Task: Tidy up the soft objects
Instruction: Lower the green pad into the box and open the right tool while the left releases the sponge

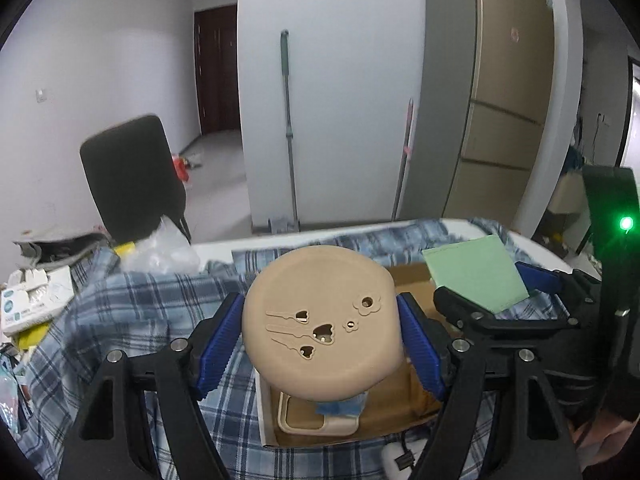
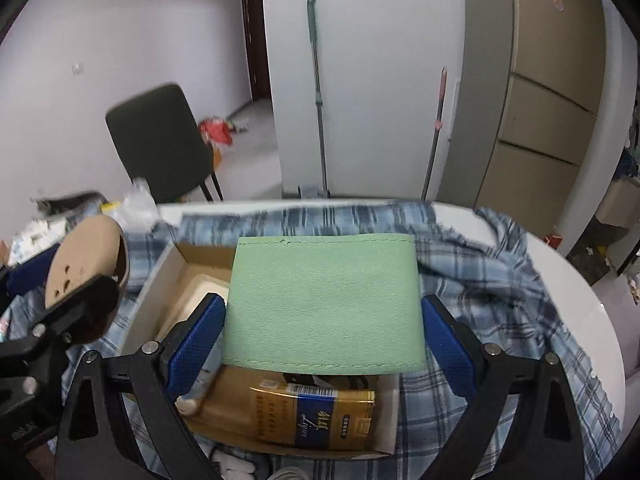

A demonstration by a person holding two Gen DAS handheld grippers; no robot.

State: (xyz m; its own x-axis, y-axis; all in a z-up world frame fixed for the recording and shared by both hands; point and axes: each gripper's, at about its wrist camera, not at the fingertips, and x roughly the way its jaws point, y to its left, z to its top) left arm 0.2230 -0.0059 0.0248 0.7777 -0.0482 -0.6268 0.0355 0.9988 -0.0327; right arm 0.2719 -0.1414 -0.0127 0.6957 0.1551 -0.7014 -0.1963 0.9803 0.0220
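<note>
My left gripper (image 1: 322,340) is shut on a round beige soft pad (image 1: 320,320) with small cut-out shapes, held above an open cardboard box (image 1: 412,280). My right gripper (image 2: 322,340) is shut on a green stitched soft sheet (image 2: 324,304), held over the same box (image 2: 176,256). The beige pad (image 2: 86,256) and left gripper show at the left of the right wrist view. The green sheet (image 1: 476,276) shows at the right of the left wrist view. Inside the box lie a gold and blue packet (image 2: 316,416) and a beige tray (image 1: 316,420).
A blue plaid cloth (image 2: 480,280) covers the white table (image 2: 580,292) under the box. Clutter of boxes and plastic bags (image 1: 36,300) lies at the table's left. A dark chair (image 1: 132,176), mop (image 1: 288,128) and cabinet stand behind.
</note>
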